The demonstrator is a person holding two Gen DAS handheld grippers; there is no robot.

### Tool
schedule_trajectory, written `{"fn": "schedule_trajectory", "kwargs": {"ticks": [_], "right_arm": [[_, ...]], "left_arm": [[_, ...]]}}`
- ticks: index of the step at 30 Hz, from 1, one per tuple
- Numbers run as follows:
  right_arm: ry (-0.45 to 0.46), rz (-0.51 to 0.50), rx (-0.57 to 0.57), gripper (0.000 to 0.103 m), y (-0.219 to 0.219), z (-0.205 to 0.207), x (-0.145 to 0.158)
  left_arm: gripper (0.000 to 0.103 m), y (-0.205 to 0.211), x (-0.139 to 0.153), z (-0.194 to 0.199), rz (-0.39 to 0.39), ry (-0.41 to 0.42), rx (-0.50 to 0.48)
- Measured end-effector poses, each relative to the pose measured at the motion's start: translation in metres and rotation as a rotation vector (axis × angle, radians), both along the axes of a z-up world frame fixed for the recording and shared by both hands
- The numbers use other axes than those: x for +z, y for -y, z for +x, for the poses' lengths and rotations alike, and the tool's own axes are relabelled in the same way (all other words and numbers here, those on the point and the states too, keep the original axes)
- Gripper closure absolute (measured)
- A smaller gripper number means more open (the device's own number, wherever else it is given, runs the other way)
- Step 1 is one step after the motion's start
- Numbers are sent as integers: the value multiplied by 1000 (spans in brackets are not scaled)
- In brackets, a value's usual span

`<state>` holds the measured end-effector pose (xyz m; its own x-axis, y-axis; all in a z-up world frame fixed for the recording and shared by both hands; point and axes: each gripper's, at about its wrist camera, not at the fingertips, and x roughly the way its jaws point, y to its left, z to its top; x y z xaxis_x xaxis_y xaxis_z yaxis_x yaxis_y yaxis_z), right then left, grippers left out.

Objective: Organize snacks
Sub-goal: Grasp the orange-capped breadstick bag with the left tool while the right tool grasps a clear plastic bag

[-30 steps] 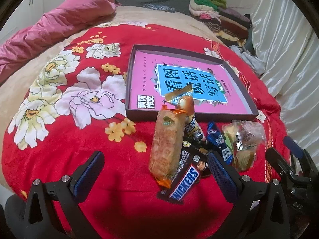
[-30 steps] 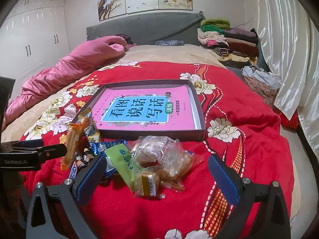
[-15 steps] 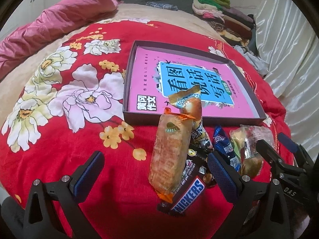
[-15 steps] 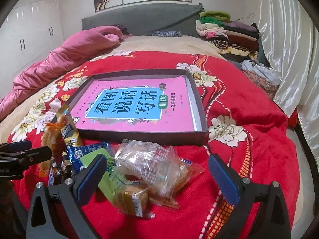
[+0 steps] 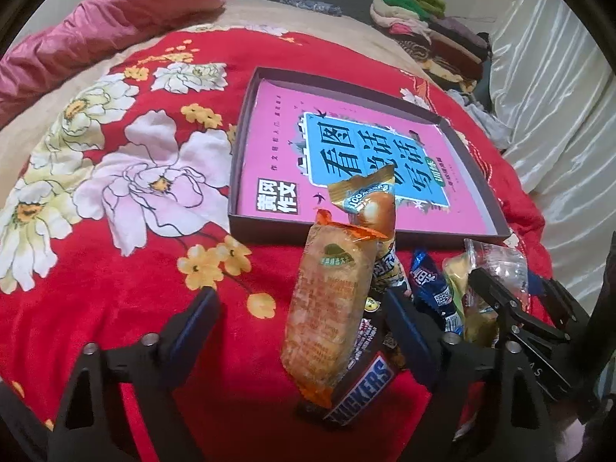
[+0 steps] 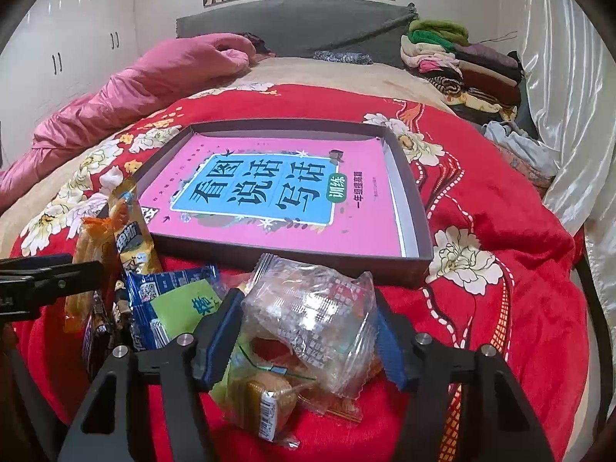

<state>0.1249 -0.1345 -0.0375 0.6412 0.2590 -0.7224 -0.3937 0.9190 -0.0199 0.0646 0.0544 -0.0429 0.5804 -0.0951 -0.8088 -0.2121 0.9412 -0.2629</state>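
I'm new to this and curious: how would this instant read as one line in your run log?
task: organize snacks | right hand-held gripper: fingers around clear snack bag, grip unconfirmed | left hand-held gripper: open by orange packet | box: no snacks

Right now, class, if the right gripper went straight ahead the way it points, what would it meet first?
The right gripper would meet the clear crinkly snack bag first; it already sits between the fingers. Contact is hard to judge.

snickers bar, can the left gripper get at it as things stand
Probably not cleanly: the Snickers bar lies under the orange snack pack, which leans across it between the open left gripper fingers.
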Motion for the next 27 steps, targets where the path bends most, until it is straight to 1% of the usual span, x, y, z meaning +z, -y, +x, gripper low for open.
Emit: {"fn": "schedule_trajectory", "kwargs": {"ticks": [2, 4, 5, 6, 7, 8, 10, 12, 17, 27], "right_arm": [[4, 10, 0, 41, 1, 0, 1], [11, 18, 0, 42, 3, 1, 3], [14, 24, 1, 42, 3, 1, 4], [15, 27, 0, 42, 4, 1, 4], [14, 32, 1, 43, 5, 1, 5], [13, 40, 4, 43, 5, 1, 5], [10, 48, 6, 44, 7, 1, 5], [15, 55, 7, 44, 8, 1, 6], [28, 71, 7, 45, 11, 0, 9], [55, 109, -7, 45, 19, -1, 17]], "left_arm": [[25, 0, -1, 2, -13, -1, -6], [34, 0, -3, 4, -20, -4, -10], [37, 1, -4, 5, -24, -8, -13], [43, 1, -5, 6, -27, -11, -15], [52, 1, -7, 7, -25, -18, -16], [55, 0, -8, 7, -21, -21, -15], [73, -1, -9, 8, -15, -27, -13], [78, -3, -10, 9, -29, -27, -11], [80, -8, -8, 6, -43, -12, -2], [80, -14, 6, -3, -49, 23, -3]]}}
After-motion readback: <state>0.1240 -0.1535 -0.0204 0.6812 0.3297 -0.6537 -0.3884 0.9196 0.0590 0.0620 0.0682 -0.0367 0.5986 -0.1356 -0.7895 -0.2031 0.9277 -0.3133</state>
